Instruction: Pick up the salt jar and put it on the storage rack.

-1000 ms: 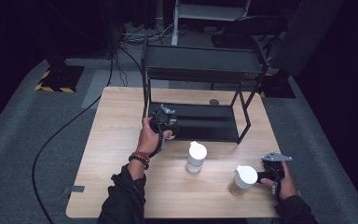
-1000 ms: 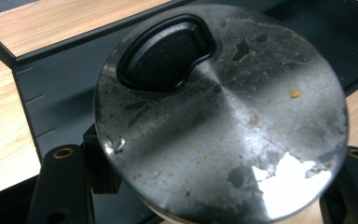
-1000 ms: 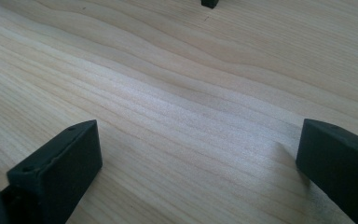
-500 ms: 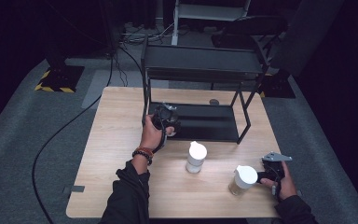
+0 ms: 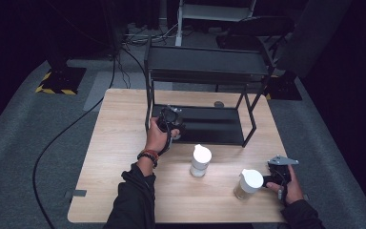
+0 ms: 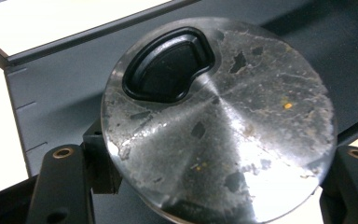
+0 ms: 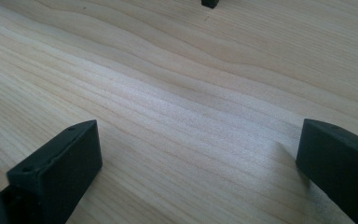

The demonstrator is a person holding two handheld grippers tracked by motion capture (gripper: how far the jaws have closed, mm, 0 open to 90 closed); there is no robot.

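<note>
Fingers (image 6: pixel 60 186) around scuffed metal lid (image 6: pixel 223 126)

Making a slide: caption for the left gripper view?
Left gripper shut on a worn round metal lid over the black shelf.

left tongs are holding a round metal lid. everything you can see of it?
The metal lid is a round silvery disc, its brushed top scuffed, flaked and speckled with grime. Near one edge sits a black kidney-shaped flap in a raised rim. It is tilted, its top towards the camera, clamped by its rim between the black jaws of the left tongs, over the dark lower shelf of the black rack. Its underside is hidden.
</note>
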